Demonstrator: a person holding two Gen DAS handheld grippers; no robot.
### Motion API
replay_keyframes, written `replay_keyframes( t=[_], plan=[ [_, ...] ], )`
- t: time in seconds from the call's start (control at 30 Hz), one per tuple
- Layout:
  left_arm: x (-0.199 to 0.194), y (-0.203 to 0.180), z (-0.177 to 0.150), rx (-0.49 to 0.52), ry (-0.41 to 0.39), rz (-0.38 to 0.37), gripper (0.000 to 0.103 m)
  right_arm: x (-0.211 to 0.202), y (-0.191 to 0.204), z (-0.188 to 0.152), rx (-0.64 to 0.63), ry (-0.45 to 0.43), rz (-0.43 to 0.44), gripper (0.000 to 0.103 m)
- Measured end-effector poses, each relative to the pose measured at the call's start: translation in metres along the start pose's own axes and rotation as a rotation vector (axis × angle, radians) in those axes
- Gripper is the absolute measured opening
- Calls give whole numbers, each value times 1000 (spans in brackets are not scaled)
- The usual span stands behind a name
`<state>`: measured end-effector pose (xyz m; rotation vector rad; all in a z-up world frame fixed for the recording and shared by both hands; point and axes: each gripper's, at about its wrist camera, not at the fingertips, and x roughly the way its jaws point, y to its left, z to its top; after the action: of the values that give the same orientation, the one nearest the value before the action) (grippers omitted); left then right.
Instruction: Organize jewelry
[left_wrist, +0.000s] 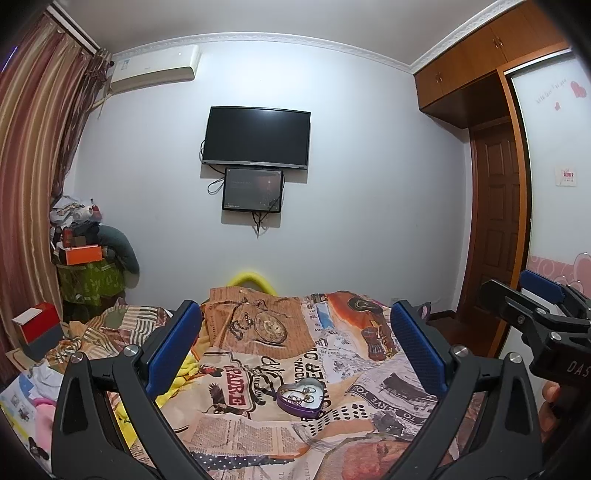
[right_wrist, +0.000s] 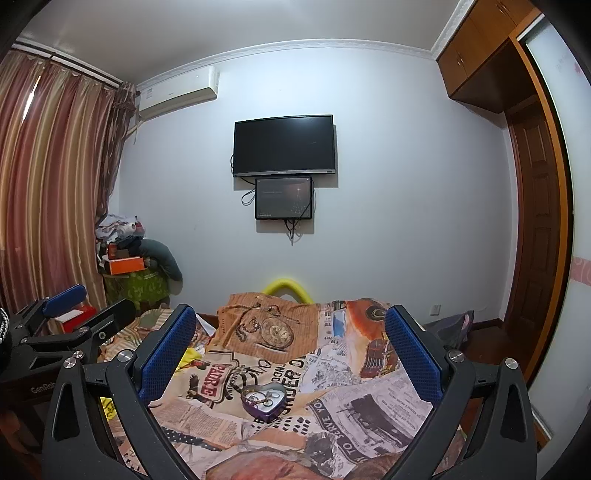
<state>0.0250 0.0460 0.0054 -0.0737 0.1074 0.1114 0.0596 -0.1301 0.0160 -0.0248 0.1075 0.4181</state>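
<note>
The left gripper (left_wrist: 295, 347) and the right gripper (right_wrist: 291, 347) both stand wide apart, holding nothing. The heart-shaped tin (left_wrist: 301, 400) lies on the bedspread (left_wrist: 388, 387) just ahead, between the fingers. Its small jewelry (left_wrist: 304, 398) looks light, slippery and tangled; pinching a ring's edge seems best.

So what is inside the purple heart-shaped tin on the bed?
The heart-shaped tin is open, without a lid, on the printed bedspread. Inside lie several small gold-coloured rings or hoops on its silvery floor. Their exact number is too small to tell, and the tin's near wall hides part of the floor.
</note>
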Motion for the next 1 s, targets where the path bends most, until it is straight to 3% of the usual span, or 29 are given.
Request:
replay_keyframes(
  t=[1.0],
  plan=[
    [-1, 3, 0, -8, 7, -36, 103, -1, 0, -1, 8, 4, 6, 102]
  ],
)
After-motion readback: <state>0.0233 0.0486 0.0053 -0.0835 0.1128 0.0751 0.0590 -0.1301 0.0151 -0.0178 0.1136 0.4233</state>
